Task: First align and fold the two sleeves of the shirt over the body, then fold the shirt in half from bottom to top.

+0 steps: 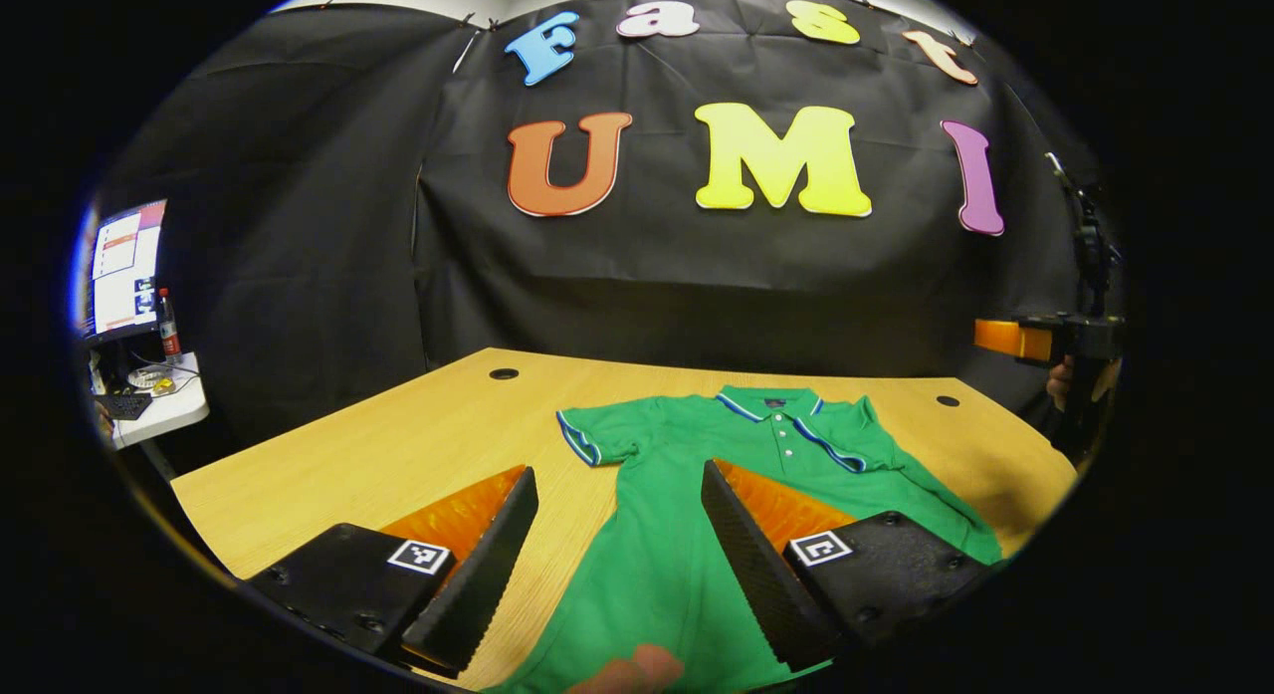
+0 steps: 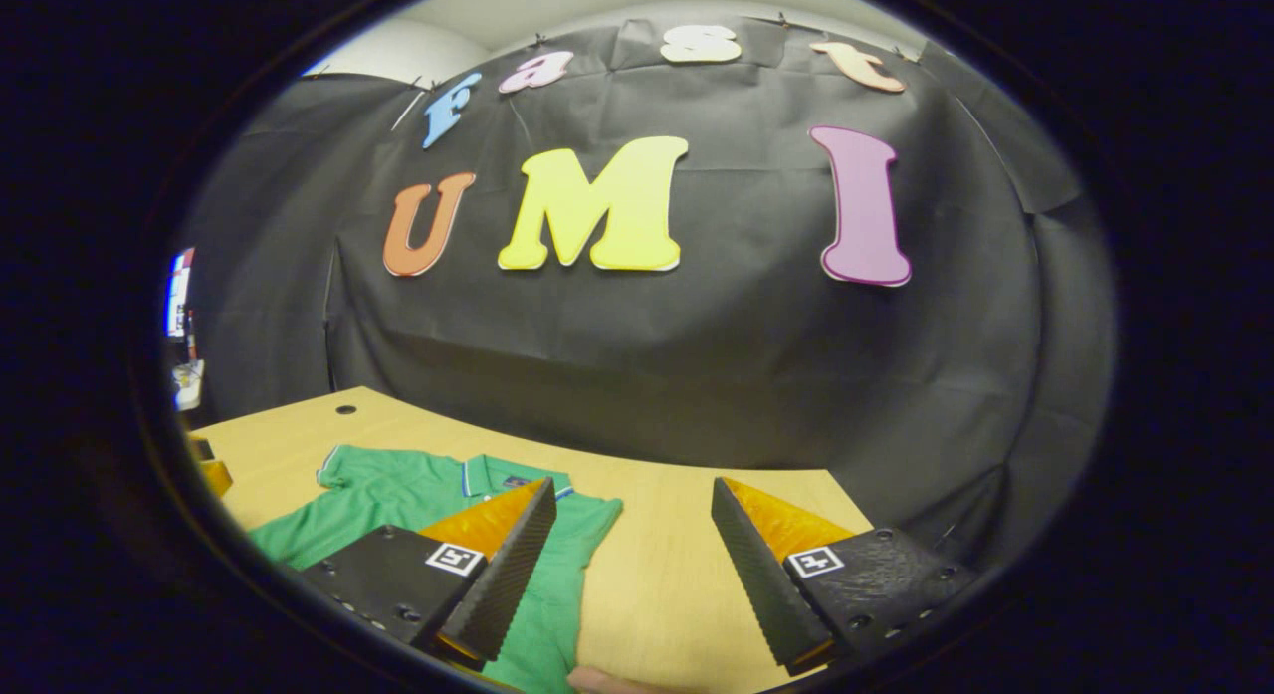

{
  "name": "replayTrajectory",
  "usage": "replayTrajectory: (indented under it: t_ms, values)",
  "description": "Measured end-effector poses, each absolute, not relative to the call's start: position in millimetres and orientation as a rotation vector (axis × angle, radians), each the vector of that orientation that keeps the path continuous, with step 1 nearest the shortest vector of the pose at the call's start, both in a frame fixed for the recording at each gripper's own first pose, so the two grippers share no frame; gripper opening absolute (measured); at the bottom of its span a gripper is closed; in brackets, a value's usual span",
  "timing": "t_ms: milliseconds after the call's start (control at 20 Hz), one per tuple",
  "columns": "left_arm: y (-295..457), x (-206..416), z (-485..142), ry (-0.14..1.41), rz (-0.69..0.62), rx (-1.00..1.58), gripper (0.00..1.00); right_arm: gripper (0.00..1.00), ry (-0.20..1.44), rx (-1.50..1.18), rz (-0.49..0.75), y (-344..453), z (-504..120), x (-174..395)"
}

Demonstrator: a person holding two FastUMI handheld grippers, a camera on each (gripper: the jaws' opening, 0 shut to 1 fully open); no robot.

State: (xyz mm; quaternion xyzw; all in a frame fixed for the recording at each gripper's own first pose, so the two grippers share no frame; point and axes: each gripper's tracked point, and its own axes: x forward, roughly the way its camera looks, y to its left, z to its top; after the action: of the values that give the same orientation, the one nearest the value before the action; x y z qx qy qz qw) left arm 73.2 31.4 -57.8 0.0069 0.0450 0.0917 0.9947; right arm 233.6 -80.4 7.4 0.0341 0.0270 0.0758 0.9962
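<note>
Both the left gripper (image 1: 619, 495) and right gripper (image 2: 632, 515) hang wide apart, holding nothing. The shirt (image 1: 697, 475) lies flat ahead, beneath them. Pinching both fabric layers could drag the body askew.

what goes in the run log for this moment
shirt: flat on table, unfolded | left gripper: open above shirt | right gripper: open, empty

A green polo shirt (image 1: 687, 515) is seen spread flat on the wooden surface (image 1: 418, 445), front up, collar at the far end — white-and-blue trim on collar and sleeve cuffs. Both short sleeves are laid outward, unfolded. In the left gripper view it lies ahead between the spread jaws; in the right gripper view, beneath and beyond the left-hand jaw.
</note>
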Motion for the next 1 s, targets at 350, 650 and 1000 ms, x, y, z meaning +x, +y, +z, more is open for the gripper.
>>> replayTrajectory:
  t_ms: [350,650,1000]
  values:
    - [14.0,120.9,2.4,0.042,0.104,0.053,1.00,0.95,0.017,0.034,0.185,-78.6,-12.8,213.9]
    - [37.7,188.3,15.9,0.042,0.106,-0.062,1.00,0.94,0.011,0.062,0.188,-80.8,-4.9,197.8]
    - [105.4,261.4,-80.9,0.333,0.237,-0.114,1.00,0.95,-0.018,0.098,0.183,-85.5,3.2,192.8]
